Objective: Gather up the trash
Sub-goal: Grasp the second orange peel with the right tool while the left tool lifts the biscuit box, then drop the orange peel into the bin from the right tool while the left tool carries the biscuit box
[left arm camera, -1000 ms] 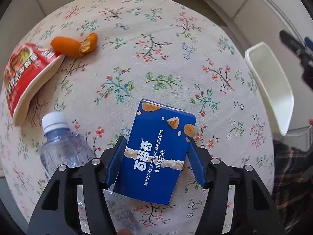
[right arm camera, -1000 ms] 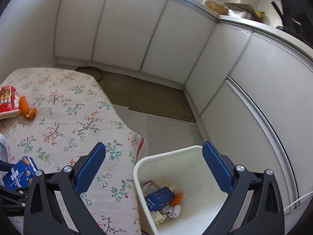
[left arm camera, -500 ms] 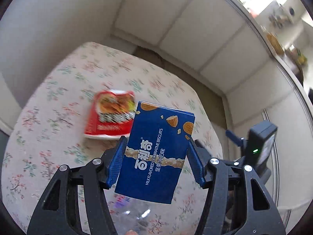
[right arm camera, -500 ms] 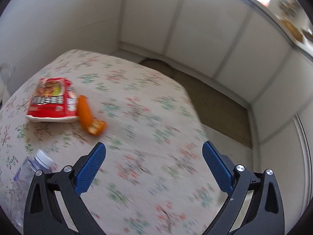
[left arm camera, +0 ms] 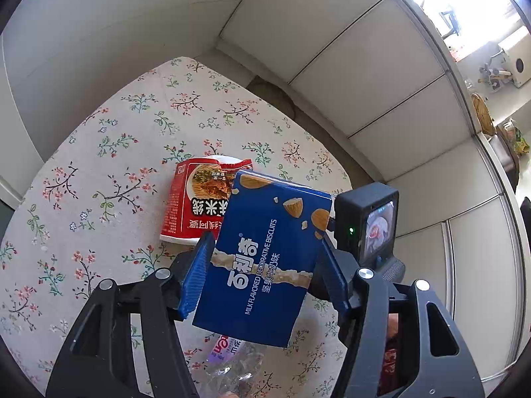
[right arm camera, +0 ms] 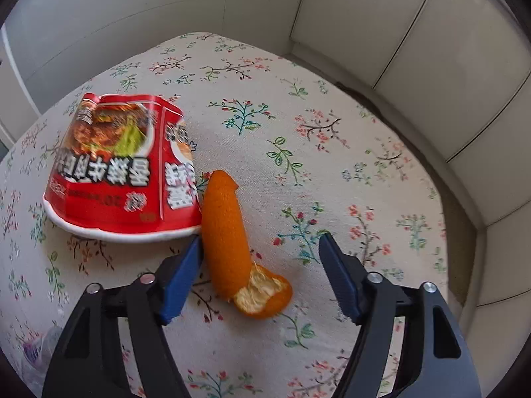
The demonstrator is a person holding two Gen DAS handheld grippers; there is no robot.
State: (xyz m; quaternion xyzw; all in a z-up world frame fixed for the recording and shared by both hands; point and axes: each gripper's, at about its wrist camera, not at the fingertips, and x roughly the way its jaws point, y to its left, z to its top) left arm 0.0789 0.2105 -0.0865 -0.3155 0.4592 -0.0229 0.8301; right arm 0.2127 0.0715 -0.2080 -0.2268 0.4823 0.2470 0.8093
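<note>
Left wrist view: left hand-held gripper (left arm camera: 265, 265) is clamping the blue biscuit box (left arm camera: 265, 258) between both blue pads, box sitting upright and slightly tilted, lifted off the desk (left arm camera: 99, 165). Red noodle cup (left arm camera: 195, 205) is lying on its side on the floral cloth just ahead of the gripper, partly hidden behind the box. A crumpled clear plastic bottle (left arm camera: 229, 361) is showing below the box, near the gripper base. The right gripper's camera unit (left arm camera: 368, 225) is sitting just right of the box. Right wrist view: right hand-held gripper (right arm camera: 262, 265) is spread wide, gripping nothing, hovering over the orange peel (right arm camera: 232, 245); peel is lying between the pads, nearer the left one. Red noodle cup (right arm camera: 122, 172) is lying ahead-left, touching the peel.
</note>
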